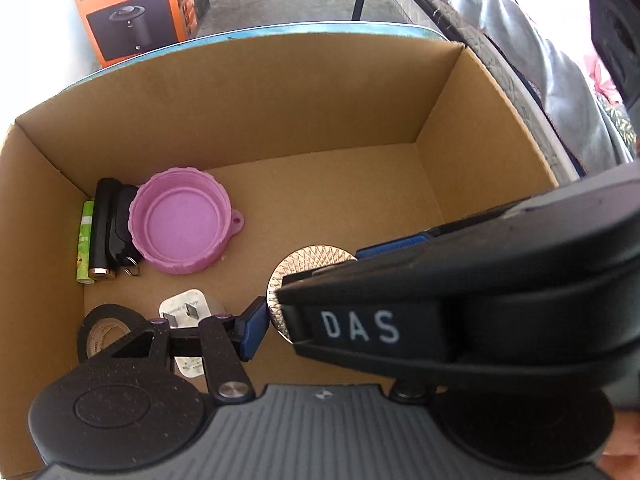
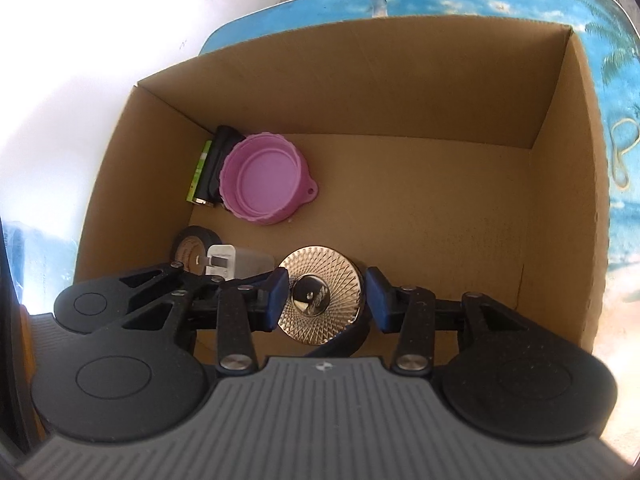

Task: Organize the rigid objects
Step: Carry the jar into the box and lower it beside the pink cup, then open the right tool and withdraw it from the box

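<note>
Right gripper (image 2: 325, 297): I see gold disc (image 2: 322, 295) between part-open pads, apparently unpressed, near box (image 2: 360, 72) front wall.
Left gripper (image 1: 308, 280): half-open, empty, just left of it.

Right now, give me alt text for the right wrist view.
A gold patterned disc sits between the blue pads of the right gripper, low inside a cardboard box; whether they press it is unclear. A pink lid, a white plug and a tape roll lie near the box's left wall.

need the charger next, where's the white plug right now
The white plug lies on the box floor near its left wall, between the black tape roll and the gold disc.
</note>
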